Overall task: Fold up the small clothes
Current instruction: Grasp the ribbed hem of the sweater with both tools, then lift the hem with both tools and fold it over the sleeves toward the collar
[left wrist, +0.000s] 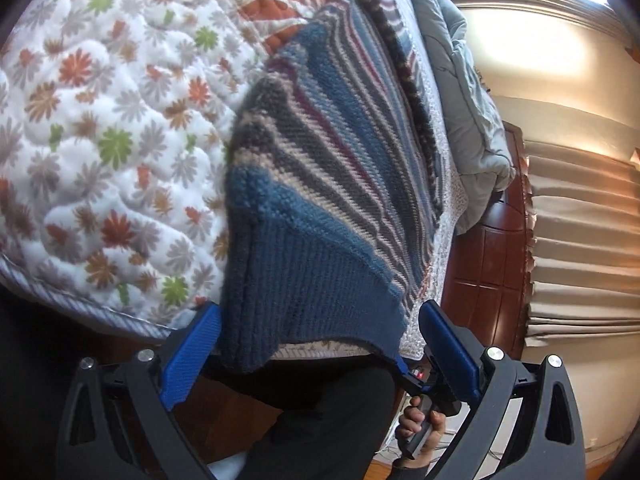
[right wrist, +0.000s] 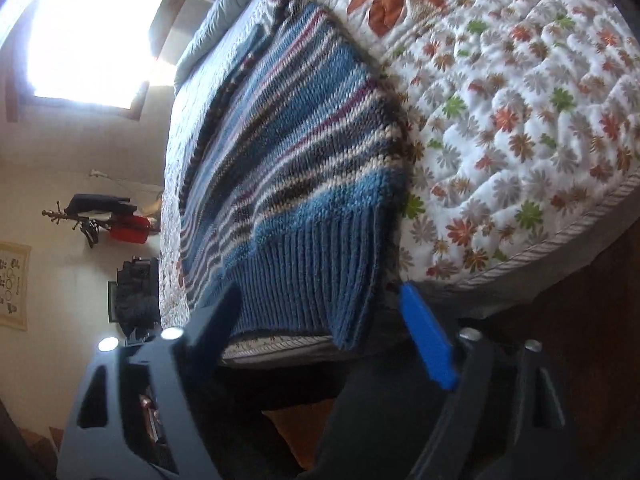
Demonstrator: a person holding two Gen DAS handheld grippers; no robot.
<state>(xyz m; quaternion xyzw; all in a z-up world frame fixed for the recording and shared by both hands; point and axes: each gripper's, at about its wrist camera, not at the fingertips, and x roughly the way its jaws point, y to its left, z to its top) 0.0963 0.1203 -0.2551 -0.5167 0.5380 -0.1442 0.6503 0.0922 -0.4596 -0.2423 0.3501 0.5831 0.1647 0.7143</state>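
Observation:
A striped blue, grey and cream knitted sweater (left wrist: 320, 168) lies on the flowered quilt of a bed; its ribbed blue hem hangs over the bed's near edge. It also shows in the right wrist view (right wrist: 296, 168). My left gripper (left wrist: 320, 340) is open, its blue fingers either side of the hem's folded corner, not closed on it. My right gripper (right wrist: 320, 312) is open, its fingers either side of the hem's other corner. In the left wrist view the right gripper's tip (left wrist: 412, 376) touches the hem's far corner.
The flowered quilt (left wrist: 100, 140) covers the bed. A grey duvet (left wrist: 472, 120) is bunched at the far end. A wooden headboard (left wrist: 488, 248) and curtains (left wrist: 580, 248) stand beyond. A coat rack (right wrist: 96, 220) and window (right wrist: 92, 32) are in the right wrist view.

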